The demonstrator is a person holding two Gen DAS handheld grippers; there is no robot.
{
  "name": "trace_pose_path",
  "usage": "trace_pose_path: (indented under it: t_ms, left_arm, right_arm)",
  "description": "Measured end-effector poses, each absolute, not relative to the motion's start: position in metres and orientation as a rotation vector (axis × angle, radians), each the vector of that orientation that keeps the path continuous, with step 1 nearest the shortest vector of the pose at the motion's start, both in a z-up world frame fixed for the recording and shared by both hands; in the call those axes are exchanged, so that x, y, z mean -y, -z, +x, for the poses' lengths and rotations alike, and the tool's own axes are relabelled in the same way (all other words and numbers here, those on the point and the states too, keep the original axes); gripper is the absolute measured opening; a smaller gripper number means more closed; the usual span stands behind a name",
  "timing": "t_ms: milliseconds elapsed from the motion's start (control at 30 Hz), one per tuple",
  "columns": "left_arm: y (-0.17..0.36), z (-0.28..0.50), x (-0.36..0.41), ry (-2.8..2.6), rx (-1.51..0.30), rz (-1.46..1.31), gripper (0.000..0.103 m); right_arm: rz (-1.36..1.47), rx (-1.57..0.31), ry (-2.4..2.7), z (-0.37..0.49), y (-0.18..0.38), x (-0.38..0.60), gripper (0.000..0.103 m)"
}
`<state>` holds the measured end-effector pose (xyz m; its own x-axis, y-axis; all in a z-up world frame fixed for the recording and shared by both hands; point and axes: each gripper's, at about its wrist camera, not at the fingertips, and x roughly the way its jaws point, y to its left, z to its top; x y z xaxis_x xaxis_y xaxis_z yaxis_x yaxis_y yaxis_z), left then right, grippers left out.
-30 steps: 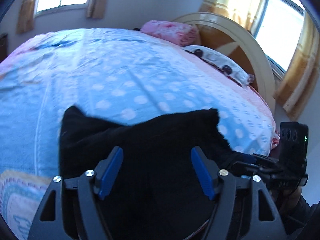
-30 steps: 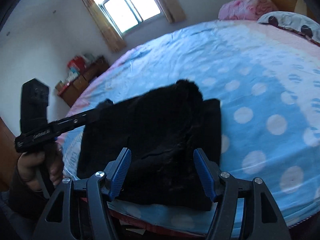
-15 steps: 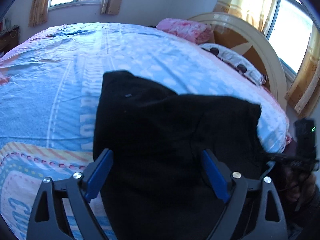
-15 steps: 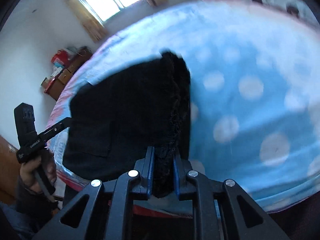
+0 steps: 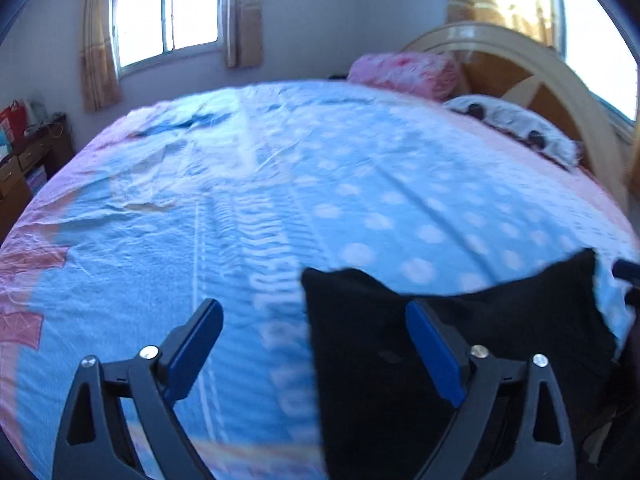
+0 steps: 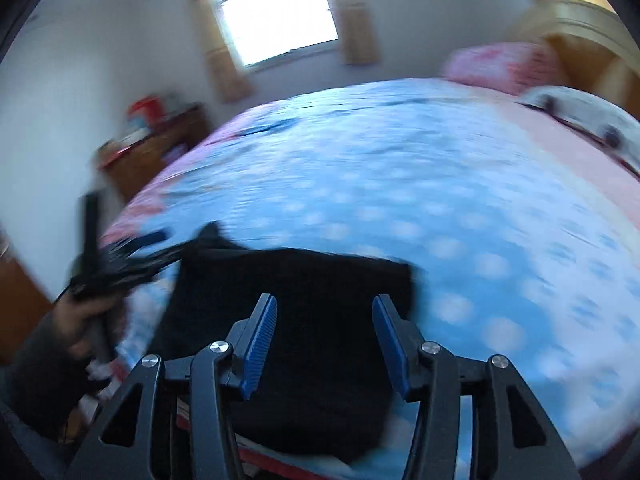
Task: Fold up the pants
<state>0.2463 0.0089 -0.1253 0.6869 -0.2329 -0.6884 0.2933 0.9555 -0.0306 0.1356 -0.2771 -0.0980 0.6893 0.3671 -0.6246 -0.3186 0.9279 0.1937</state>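
Both jaws stood wide and empty: left gripper (image 5: 314,354) hovered beside the black pants (image 6: 304,320), right gripper (image 6: 324,340) above them. Pants lay folded flat at the bed (image 5: 280,184)'s near edge, seemingly released to settle.

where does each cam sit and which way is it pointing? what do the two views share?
Left wrist: on the left hand-held gripper, facing across the bed to the window wall; own open fingers show.
Right wrist: on the right hand-held gripper, facing the same way; own open fingers, plus the person's left hand with its gripper.
Shared: black pants at the bed's near edge, pink pillow, headboard.
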Motion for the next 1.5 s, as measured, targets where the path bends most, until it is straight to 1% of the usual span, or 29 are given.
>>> trace_pose_path:
  t_ms: [33, 133, 200, 300, 433, 567, 667, 733, 800, 1000, 1033, 1100, 1167, 1267, 1500]
  left_arm:
    - [0.134, 0.260, -0.008, 0.298, -0.787, 0.089, 0.097]
    - [0.154, 0.279, -0.004, 0.272, -0.841, 0.127, 0.098]
    - [0.166, 0.288, -0.002, 0.251, -0.858, 0.108, 0.103]
    - [0.174, 0.298, 0.000, 0.222, -0.862, 0.084, 0.103]
    - [0.173, 0.304, 0.002, 0.218, -0.872, 0.092, 0.103]
    - [0.150, 0.284, -0.011, 0.222, -0.829, 0.073, 0.102]
    - [0.130, 0.260, -0.025, 0.208, -0.779, 0.040, 0.103]
    - [0.125, 0.248, -0.031, 0.206, -0.769, 0.032, 0.103]
    - [0.125, 0.239, -0.037, 0.198, -0.774, 0.023, 0.103]
    - [0.140, 0.224, -0.059, 0.173, -0.830, -0.024, 0.103]
    - [0.142, 0.222, -0.062, 0.171, -0.838, -0.026, 0.103]
    - [0.145, 0.216, -0.066, 0.165, -0.845, -0.025, 0.103]
    - [0.147, 0.212, -0.070, 0.167, -0.851, -0.034, 0.103]
    - [0.149, 0.205, -0.073, 0.180, -0.854, -0.045, 0.103]
    - [0.155, 0.193, -0.069, 0.247, -0.884, -0.110, 0.103]
  right_arm:
    - [0.015, -0.727, -0.378, 0.144, 0.105, 0.263, 0.052]
    - [-0.066, -0.897, -0.312, 0.170, 0.140, 0.246, 0.052]
    - [-0.072, -0.991, -0.272, 0.176, 0.164, 0.252, 0.052]
    - [0.012, -0.988, -0.306, 0.171, 0.171, 0.273, 0.051]
    - [-0.063, -1.017, -0.307, 0.172, 0.170, 0.265, 0.052]
    - [-0.109, -1.035, -0.282, 0.170, 0.156, 0.262, 0.052]
    - [-0.139, -0.926, -0.222, 0.163, 0.123, 0.259, 0.052]
    - [-0.110, -0.864, -0.283, 0.160, 0.104, 0.249, 0.052]
    - [-0.086, -0.848, -0.391, 0.164, 0.099, 0.230, 0.052]
    - [-0.221, -0.869, -0.559, 0.182, 0.128, 0.154, 0.053]
    - [-0.231, -0.911, -0.546, 0.193, 0.139, 0.147, 0.053]
    - [-0.228, -1.008, -0.505, 0.214, 0.164, 0.146, 0.059]
    - [-0.209, -0.995, -0.509, 0.217, 0.162, 0.150, 0.061]
    - [-0.249, -1.026, -0.498, 0.214, 0.155, 0.148, 0.061]
    - [-0.196, -0.953, -0.487, 0.197, 0.120, 0.170, 0.061]
